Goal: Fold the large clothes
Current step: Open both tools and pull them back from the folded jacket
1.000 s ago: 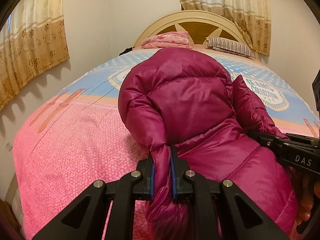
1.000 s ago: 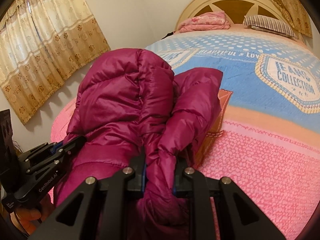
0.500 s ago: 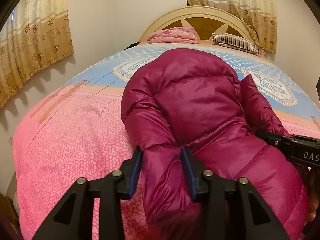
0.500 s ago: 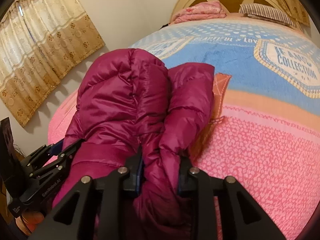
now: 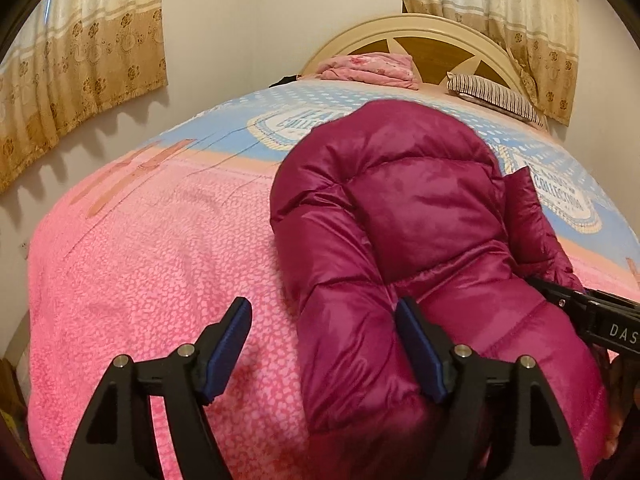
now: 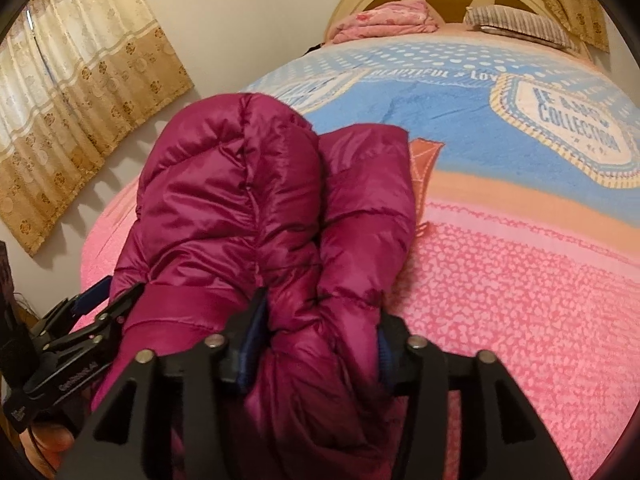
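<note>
A magenta puffer jacket [image 5: 420, 208] lies folded on the bed, sleeves laid over its body. My left gripper [image 5: 322, 320] has its jaws opening wide. The left sleeve [image 5: 352, 344] lies between them against the right pad, well apart from the left one. My right gripper [image 6: 320, 344] is opening too, and the bunched right sleeve [image 6: 360, 216] still fills the gap between its pads. Each gripper shows in the other view: the right gripper [image 5: 560, 300] by the jacket's right side, the left gripper [image 6: 116, 292] at its left hem.
A pink and blue blanket [image 5: 140, 264] covers the bed. A folded pink quilt [image 5: 372, 66] and a striped pillow [image 5: 492, 96] lie by the headboard [image 5: 420, 28]. Curtains [image 5: 80, 72] hang on the left wall. A person's hand [image 6: 48, 444] holds the left gripper.
Both grippers were shut tight on the sleeves and have spread their jaws, the left far more. The released sleeves have puffed out and settled on the jacket. Neither hand has shifted much.
</note>
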`<state>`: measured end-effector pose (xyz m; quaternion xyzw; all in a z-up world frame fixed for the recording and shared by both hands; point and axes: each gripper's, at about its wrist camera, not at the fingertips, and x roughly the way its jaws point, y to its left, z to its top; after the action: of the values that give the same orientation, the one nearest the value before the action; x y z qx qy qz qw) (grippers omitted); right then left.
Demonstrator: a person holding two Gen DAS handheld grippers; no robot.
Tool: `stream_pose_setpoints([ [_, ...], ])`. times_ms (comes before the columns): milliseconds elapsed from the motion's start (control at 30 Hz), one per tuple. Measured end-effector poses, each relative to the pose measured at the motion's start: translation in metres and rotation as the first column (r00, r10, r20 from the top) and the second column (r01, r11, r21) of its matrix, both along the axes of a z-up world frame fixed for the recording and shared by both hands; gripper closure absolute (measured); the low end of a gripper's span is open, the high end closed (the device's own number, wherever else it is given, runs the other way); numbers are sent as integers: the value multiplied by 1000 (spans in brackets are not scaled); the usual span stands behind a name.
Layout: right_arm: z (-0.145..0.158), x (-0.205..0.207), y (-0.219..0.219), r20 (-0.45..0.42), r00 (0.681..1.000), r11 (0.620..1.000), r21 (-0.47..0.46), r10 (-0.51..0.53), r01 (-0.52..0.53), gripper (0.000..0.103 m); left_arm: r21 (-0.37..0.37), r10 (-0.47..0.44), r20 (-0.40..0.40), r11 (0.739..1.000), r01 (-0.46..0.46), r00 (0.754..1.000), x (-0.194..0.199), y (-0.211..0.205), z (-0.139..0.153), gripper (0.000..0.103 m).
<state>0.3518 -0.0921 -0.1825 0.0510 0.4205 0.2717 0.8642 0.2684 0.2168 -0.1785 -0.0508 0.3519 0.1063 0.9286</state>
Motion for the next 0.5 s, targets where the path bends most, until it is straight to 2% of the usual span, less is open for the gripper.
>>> stream_pose_setpoints([
  [67,3,-4,-2,8,1000,1000,3,1,-1,48,16,-12,11,1000,12,1000,-7,-4,7,28],
  [300,26,-23,2,67,998,1000,-17,2,-1,35,20,-34,56,999,33,998,-32,-11,34,27],
  [500,56,-59,-2,151,989,1000,-29,7,-2,32,32,-20,144,999,15,989,-77,-16,74,27],
])
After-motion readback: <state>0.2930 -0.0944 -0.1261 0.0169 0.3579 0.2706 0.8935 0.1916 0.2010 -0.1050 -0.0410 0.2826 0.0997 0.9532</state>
